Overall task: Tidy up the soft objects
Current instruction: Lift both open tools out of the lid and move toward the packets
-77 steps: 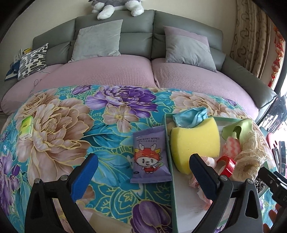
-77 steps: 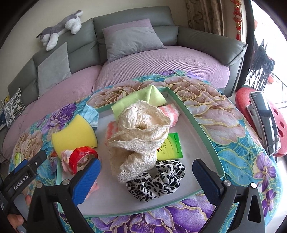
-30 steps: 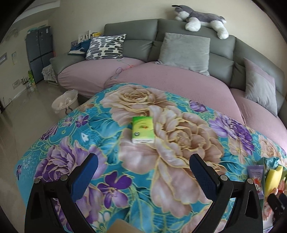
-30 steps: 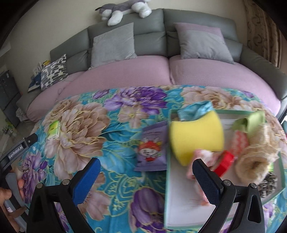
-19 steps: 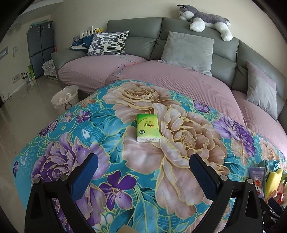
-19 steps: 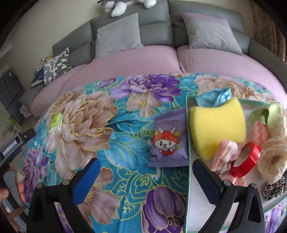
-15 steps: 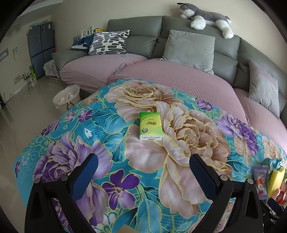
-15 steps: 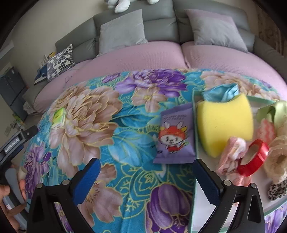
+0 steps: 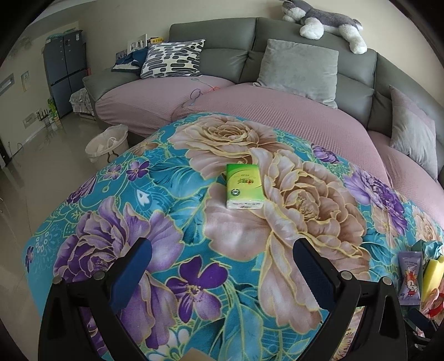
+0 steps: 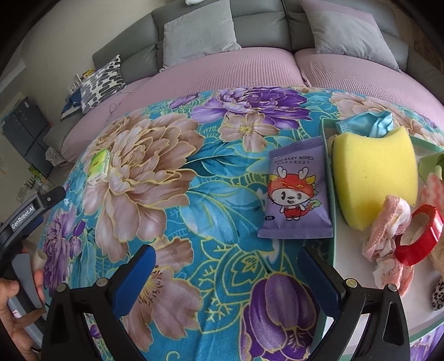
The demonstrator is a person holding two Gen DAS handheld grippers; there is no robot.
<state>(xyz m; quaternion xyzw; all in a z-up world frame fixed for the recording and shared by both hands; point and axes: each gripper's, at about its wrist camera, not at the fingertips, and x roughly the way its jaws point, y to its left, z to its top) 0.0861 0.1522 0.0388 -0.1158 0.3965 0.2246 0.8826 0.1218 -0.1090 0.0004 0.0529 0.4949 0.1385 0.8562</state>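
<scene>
A green tissue pack (image 9: 242,185) lies on the floral blanket, straight ahead of my open, empty left gripper (image 9: 220,257); it appears small at the left in the right wrist view (image 10: 99,165). A purple baby-wipes pouch (image 10: 297,193) rests on the blanket beside the green-rimmed tray (image 10: 331,211), just beyond my open, empty right gripper (image 10: 226,266). In the tray sit a yellow sponge (image 10: 374,172), a blue cloth (image 10: 366,125), a pink scrunchie (image 10: 388,236) and a red tape roll (image 10: 419,234). The pouch (image 9: 410,275) and the sponge (image 9: 431,276) show at the left wrist view's right edge.
The floral blanket (image 9: 166,222) covers the table. A grey sofa with pink covers (image 9: 277,116) curves behind it, with cushions and a plush dog (image 9: 322,19). A white waste basket (image 9: 106,143) stands on the floor at the left. A hand (image 10: 11,302) holds the left gripper's handle.
My left gripper has swung left from the tray to face the green tissue pack and has moved closer to it. My right gripper has turned left from the tray towards the wipes pouch.
</scene>
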